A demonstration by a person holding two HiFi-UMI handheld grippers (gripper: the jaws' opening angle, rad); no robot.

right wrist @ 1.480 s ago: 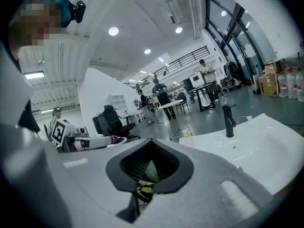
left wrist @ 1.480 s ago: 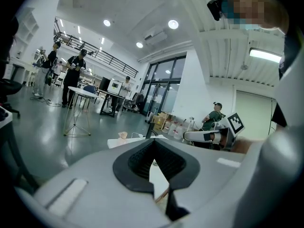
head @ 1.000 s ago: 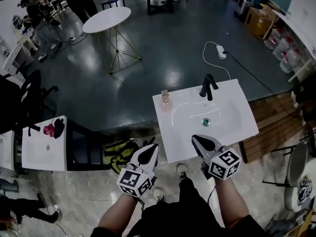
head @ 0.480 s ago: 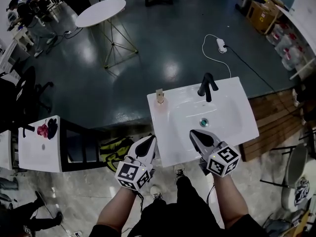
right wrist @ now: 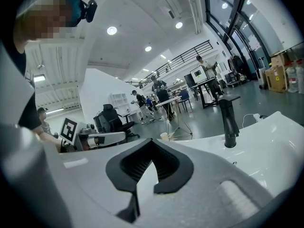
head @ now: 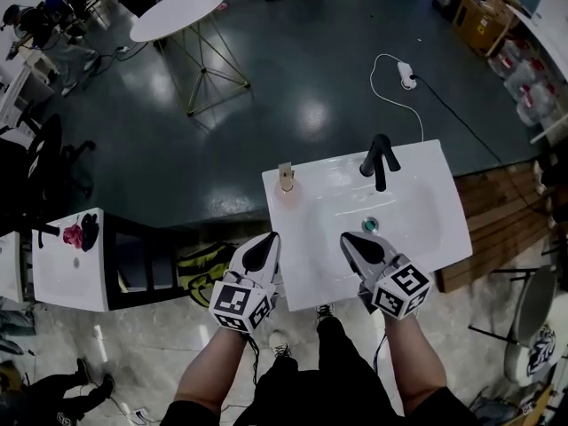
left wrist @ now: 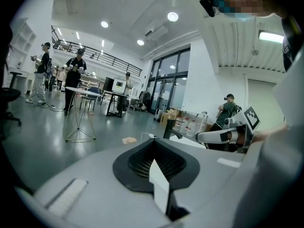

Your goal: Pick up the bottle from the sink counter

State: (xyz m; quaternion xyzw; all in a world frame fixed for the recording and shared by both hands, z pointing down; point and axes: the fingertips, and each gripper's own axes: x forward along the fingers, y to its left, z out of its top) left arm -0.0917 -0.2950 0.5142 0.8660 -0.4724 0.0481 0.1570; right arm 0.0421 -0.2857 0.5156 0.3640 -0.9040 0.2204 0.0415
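Left gripper [head: 263, 248] and right gripper [head: 353, 245], both closed on nothing, have drawn up to the desk [head: 426, 204]; the bottle [head: 286, 177], ahead of the left gripper, awaits grasping.

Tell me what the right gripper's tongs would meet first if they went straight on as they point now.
Probably the bottle at the sink counter's far left corner: the right gripper points at it, the faucet off to the right. Tilted slightly down, it might touch the counter first; depth is unclear.
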